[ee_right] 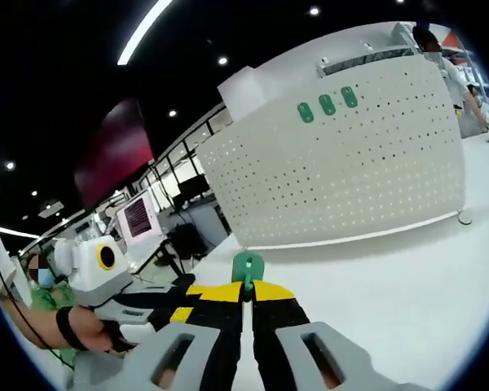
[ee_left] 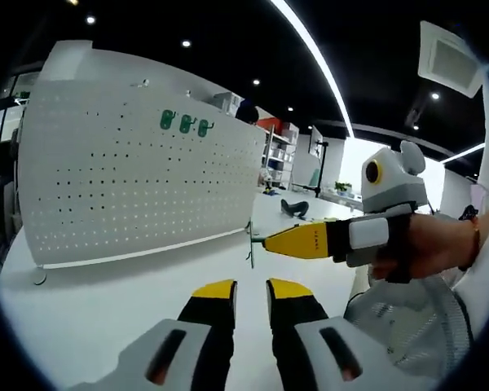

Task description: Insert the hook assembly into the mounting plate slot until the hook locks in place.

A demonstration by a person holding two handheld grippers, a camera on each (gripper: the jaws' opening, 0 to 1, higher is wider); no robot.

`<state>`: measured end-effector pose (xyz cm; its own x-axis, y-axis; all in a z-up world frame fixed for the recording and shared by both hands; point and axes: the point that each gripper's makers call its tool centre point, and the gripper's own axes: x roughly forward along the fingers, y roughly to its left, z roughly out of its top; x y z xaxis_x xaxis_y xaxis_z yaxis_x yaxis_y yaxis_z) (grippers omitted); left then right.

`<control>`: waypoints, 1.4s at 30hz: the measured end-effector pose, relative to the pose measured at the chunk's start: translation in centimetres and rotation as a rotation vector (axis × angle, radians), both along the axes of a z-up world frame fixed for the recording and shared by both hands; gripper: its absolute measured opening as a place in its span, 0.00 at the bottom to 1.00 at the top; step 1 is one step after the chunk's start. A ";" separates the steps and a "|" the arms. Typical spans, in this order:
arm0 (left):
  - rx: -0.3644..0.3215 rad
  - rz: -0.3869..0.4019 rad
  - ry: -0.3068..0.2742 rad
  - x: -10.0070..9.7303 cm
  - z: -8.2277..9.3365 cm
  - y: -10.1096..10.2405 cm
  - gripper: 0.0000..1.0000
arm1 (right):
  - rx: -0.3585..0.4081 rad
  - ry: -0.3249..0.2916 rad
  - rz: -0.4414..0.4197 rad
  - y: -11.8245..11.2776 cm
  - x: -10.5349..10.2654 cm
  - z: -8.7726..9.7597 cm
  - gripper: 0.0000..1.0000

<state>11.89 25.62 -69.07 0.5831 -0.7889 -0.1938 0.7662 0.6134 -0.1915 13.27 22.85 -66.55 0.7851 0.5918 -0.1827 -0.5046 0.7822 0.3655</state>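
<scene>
white perforated metal mounting plate (ee_right: 342,155), dotted with rows of small holes | three green oval hook bases (ee_right: 327,105) on it | green plastic hook assembly (ee_right: 248,267) | yellow-tipped black jaws | plain white counter (ee_right: 407,285)

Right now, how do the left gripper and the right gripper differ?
The right gripper has its jaws shut on a green hook; the left gripper holds nothing and its jaws stand slightly apart. In the left gripper view the right gripper is pointed sideways towards the edge of the white pegboard, while the left gripper sits low over the table. Both have yellow-tipped black jaws.
</scene>
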 end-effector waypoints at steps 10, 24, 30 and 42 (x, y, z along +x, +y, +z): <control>0.000 0.038 -0.024 -1.1 0.7 2.9 0.20 | -0.060 -0.056 0.013 1.2 0.7 1.6 0.01; -0.017 0.040 -0.051 -2.3 1.7 5.0 0.30 | -0.144 -0.165 -0.054 0.8 3.1 4.5 0.01; -0.028 0.039 -0.055 -2.2 1.8 5.7 0.31 | -0.183 -0.194 -0.075 0.9 4.4 5.6 0.01; -0.009 0.040 -0.068 -1.8 1.5 7.1 0.41 | -0.197 -0.238 -0.095 1.8 7.8 7.5 0.01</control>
